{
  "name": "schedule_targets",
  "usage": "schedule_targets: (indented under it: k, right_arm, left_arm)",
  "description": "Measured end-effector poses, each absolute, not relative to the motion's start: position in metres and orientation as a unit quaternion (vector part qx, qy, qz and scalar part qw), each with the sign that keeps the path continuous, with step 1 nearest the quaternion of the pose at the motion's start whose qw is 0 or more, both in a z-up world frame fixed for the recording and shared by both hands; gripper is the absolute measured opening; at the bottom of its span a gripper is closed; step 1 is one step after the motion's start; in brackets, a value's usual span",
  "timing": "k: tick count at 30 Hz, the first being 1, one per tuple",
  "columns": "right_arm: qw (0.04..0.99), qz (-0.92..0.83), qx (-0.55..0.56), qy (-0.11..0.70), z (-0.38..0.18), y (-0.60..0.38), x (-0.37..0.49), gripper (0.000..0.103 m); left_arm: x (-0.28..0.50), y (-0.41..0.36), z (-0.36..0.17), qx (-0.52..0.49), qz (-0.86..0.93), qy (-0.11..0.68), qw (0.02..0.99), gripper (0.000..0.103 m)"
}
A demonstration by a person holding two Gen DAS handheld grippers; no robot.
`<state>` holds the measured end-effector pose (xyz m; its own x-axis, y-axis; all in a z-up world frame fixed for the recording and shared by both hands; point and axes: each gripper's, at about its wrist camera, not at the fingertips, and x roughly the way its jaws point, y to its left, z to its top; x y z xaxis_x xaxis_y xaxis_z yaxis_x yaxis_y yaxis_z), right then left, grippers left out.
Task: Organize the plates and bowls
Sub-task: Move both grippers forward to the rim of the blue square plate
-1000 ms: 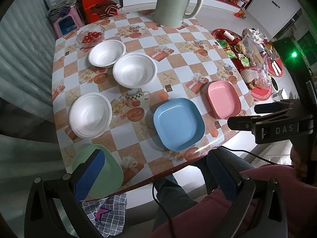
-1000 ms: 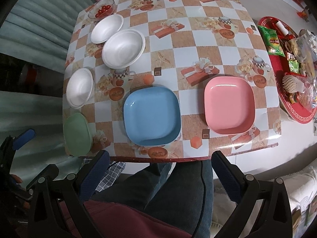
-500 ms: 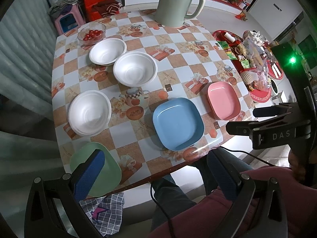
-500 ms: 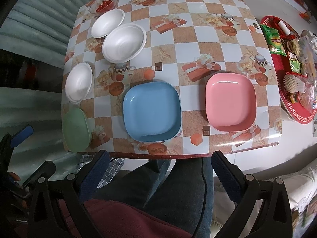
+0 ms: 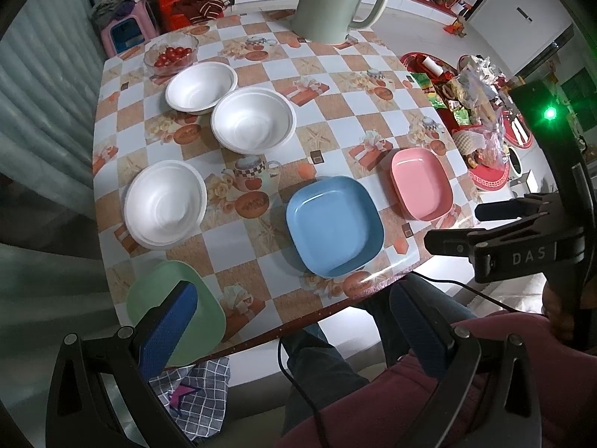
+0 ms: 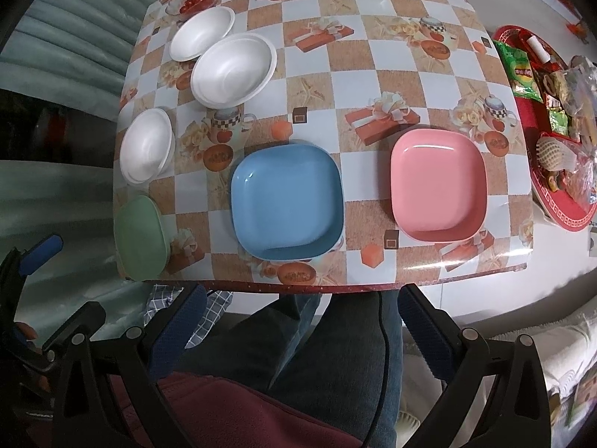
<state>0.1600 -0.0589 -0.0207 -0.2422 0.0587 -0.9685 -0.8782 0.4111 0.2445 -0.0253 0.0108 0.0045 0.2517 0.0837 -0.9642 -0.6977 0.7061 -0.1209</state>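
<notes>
Three square plates lie along the near edge of the checkered table: a green plate at the left corner, a blue plate in the middle, a pink plate to the right. Three white foam bowls sit on the left side: a near bowl, a middle bowl and a far bowl. My left gripper hangs open above the table's near left corner, one pad over the green plate. My right gripper is open over the person's lap, short of the table edge.
A pale green kettle stands at the far edge. A glass bowl of tomatoes sits at the far left. A red tray of snacks lies off the right side. A checked cloth hangs below the near left corner.
Both grippers have drifted slightly closer to the table, so the dishes sit a little nearer in each view. Both stay open and nothing on the table has moved.
</notes>
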Motion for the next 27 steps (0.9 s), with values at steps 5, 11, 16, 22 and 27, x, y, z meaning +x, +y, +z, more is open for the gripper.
schedule_targets:
  k: [5,11,16,22,27]
  right_arm:
    - [0.525,0.439,-0.303,0.663,-0.026,-0.059,0.165,0.103]
    - [0.529,0.422,-0.275,0.683,-0.038,-0.064,0.179,0.103]
    - [0.531,0.402,-0.257,0.7,-0.056,-0.071,0.19,0.103]
    - [0.525,0.378,-0.255,0.719,-0.088,-0.076,0.196,0.103]
    - [0.511,0.375,-0.258,0.729,-0.115,-0.076,0.193,0.103]
  left_arm:
    - [-0.029,0.023,0.0,-0.263,0.278,0.559,0.735,0.103]
    - [-0.036,0.033,-0.012,-0.256,0.294,0.575,0.719,0.103]
    - [-0.038,0.043,-0.025,-0.258,0.295,0.594,0.702,0.103]
    - [-0.028,0.046,-0.048,-0.269,0.281,0.619,0.682,0.103]
    - [-0.015,0.05,-0.071,-0.279,0.274,0.634,0.667,0.103]
